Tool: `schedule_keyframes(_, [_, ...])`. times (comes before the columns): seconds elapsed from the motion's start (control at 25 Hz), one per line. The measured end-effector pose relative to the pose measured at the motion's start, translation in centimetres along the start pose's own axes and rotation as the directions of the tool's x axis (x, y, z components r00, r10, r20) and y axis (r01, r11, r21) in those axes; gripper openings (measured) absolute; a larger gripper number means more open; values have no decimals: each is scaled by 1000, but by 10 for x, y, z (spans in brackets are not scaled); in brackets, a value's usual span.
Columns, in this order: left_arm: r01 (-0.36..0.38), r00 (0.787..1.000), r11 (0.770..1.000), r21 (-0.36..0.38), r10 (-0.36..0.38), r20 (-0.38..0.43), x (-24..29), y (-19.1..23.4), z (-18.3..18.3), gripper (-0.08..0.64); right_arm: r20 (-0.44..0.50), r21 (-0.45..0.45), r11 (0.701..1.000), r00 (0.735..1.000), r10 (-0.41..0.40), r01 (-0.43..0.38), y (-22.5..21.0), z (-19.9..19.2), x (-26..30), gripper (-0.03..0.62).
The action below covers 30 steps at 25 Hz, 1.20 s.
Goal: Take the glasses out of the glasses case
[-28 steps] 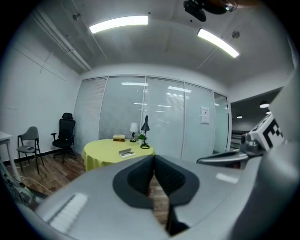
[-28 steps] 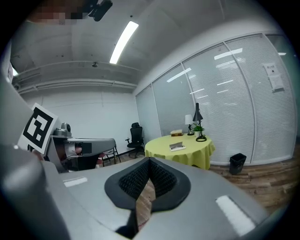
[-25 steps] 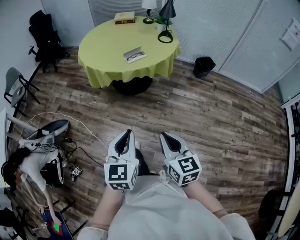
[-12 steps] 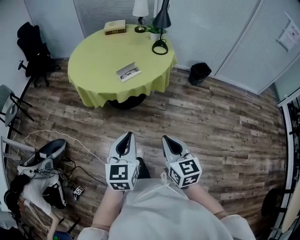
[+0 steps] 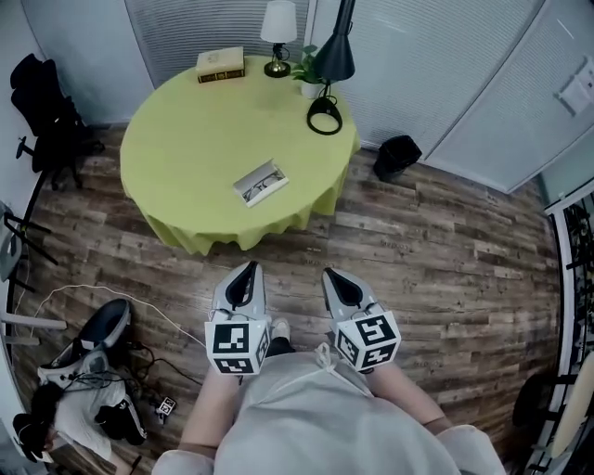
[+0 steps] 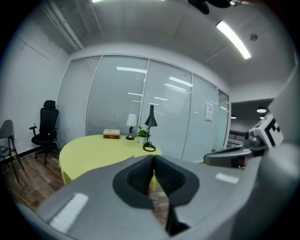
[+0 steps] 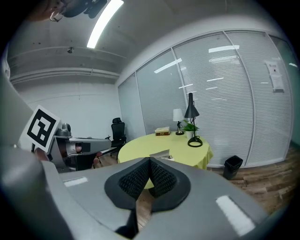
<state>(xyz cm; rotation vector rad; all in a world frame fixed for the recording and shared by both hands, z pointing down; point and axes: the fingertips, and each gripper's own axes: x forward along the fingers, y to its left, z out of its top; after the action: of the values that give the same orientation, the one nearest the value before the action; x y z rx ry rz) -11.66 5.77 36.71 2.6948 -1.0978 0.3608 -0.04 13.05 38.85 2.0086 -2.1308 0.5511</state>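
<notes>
Round yellow-clothed tabletop (image 5: 176, 158) and open grey glasses case (image 5: 260, 183) lie nearer than before. Left gripper (image 5: 247, 271) and right gripper (image 5: 331, 276) jaws are clenched, empty. A black desk lamp (image 5: 336, 57) stands behind.

The glasses case (image 5: 260, 182) on the counter (image 5: 176, 139) is too small to tell what lies inside. In the right gripper view the right claw (image 7: 150, 161) hides its lower part. In the left gripper view the left claw (image 6: 153, 159) covers the counter's near side. The black lamp (image 5: 336, 56) is cut off by the top edge.

Round yellow desk (image 5: 186, 167): book (image 5: 220, 64), white lamp (image 5: 278, 28), plant (image 5: 305, 70), black lamp (image 5: 336, 57) along its far edge; bin (image 5: 396, 156) beside it.
</notes>
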Motion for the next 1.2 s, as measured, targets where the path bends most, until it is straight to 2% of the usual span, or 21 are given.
schedule_keyframes(0.24, [-26, 999, 999, -34, 24, -42, 47, 53, 1, 6, -53, 29, 1000, 999, 1, 0, -8, 9, 66, 0])
schedule_keyframes(0.52, [-79, 993, 995, -58, 74, -91, 88, 89, -11, 6, -94, 43, 998, 994, 47, -43, -23, 12, 132, 0])
schedule_keyframes(0.88, [-230, 970, 972, -48, 224, -97, 149, 126, -4, 6, -83, 16, 983, 979, 184, -183, -67, 51, 233, 0])
schedule_keyframes(1.08, [-337, 938, 938, -83, 328, -111, 177, 143, 3, 6, -97, -41, 953, 951, 295, -300, -79, 81, 285, 0])
schedule_keyframes(1.2, [-366, 927, 928, -66, 357, -111, 207, 139, 8, 6, -135, -63, 927, 923, 359, -370, -94, 91, 312, 0])
